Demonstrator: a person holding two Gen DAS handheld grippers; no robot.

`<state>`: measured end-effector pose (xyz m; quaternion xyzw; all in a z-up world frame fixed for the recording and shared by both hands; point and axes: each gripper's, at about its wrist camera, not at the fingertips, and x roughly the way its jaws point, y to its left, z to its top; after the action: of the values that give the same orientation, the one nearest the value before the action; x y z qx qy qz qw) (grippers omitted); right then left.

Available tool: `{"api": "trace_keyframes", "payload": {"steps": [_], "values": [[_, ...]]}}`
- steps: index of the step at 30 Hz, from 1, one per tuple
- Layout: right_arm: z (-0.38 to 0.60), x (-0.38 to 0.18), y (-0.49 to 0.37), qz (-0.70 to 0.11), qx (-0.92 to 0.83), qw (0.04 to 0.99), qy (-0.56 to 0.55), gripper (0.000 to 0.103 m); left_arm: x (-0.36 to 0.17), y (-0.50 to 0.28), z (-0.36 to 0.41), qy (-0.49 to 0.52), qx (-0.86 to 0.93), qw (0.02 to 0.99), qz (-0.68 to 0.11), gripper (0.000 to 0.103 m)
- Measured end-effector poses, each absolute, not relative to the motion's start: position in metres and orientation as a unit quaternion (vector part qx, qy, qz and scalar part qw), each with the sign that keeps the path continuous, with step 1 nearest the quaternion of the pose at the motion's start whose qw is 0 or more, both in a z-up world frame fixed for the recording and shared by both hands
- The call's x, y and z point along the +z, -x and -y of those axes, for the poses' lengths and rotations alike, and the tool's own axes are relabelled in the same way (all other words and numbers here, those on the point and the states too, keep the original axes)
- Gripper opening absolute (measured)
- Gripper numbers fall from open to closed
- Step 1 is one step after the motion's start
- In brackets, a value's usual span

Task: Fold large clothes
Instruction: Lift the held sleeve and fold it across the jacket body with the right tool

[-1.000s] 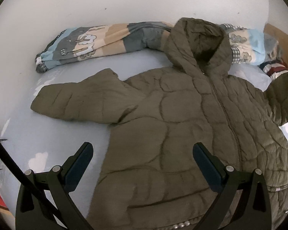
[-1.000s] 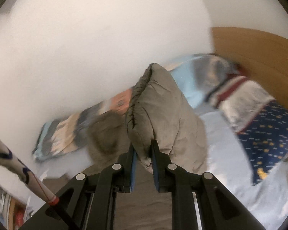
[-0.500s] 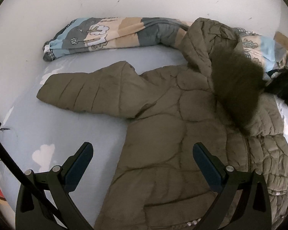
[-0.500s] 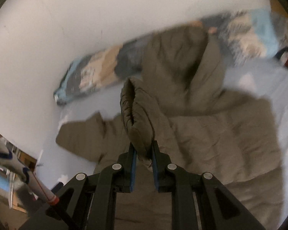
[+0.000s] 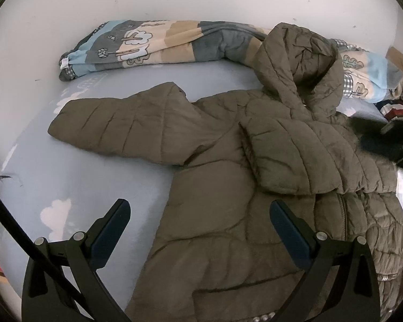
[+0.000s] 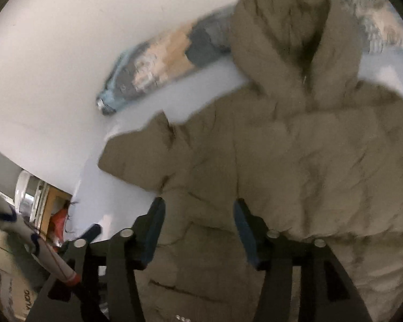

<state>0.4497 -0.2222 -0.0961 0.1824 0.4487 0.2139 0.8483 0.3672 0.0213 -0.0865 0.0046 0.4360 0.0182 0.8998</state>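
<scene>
Below right gripper (image 6: 198,228), just opening, empty: jacket (image 6: 295,161); left gripper (image 5: 198,230) spread.

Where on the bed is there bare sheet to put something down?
Bare sheet lies below the outstretched sleeve, left of the jacket. A narrower strip runs between that sleeve and the rolled blanket. The right side is crowded with jacket and bedding.

Olive puffer jacket (image 6: 295,161) on bed, right gripper (image 6: 198,228) just opening, nothing between fingers
</scene>
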Motion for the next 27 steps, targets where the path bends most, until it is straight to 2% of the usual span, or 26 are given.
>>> {"api": "trace_keyframes", "payload": {"steps": [2,6,11,15,19,21,24,27], "values": [[0.245,-0.08,-0.448,-0.426,0.187,0.868,-0.176,0.068,-0.089,-0.369,-0.017,-0.003,0.017,0.898,-0.44,0.103],[0.312,-0.084,-0.46,-0.424,0.047,0.895,-0.127,0.068,-0.094,-0.371,-0.005,-0.014,0.013,0.895,-0.446,0.103],[0.394,-0.136,-0.473,-0.468,-0.089,0.871,-0.119,0.068,-0.101,-0.373,0.007,-0.034,0.008,0.891,-0.452,0.103],[0.419,-0.19,-0.488,-0.52,-0.088,0.836,-0.152,0.072,-0.11,-0.378,0.016,-0.046,0.002,0.884,-0.466,0.103],[0.413,-0.183,-0.488,-0.516,-0.108,0.84,-0.128,0.072,-0.113,-0.377,0.021,-0.055,0.002,0.884,-0.464,0.103],[0.397,-0.157,-0.477,-0.479,-0.118,0.862,-0.114,0.072,-0.111,-0.376,0.019,-0.053,0.002,0.885,-0.462,0.103],[0.362,-0.137,-0.468,-0.457,-0.057,0.881,-0.109,0.073,-0.11,-0.374,0.016,-0.051,0.002,0.885,-0.462,0.103],[0.318,-0.145,-0.467,-0.471,-0.002,0.876,-0.105,0.074,-0.109,-0.373,0.013,-0.048,0.003,0.885,-0.462,0.103]]}}
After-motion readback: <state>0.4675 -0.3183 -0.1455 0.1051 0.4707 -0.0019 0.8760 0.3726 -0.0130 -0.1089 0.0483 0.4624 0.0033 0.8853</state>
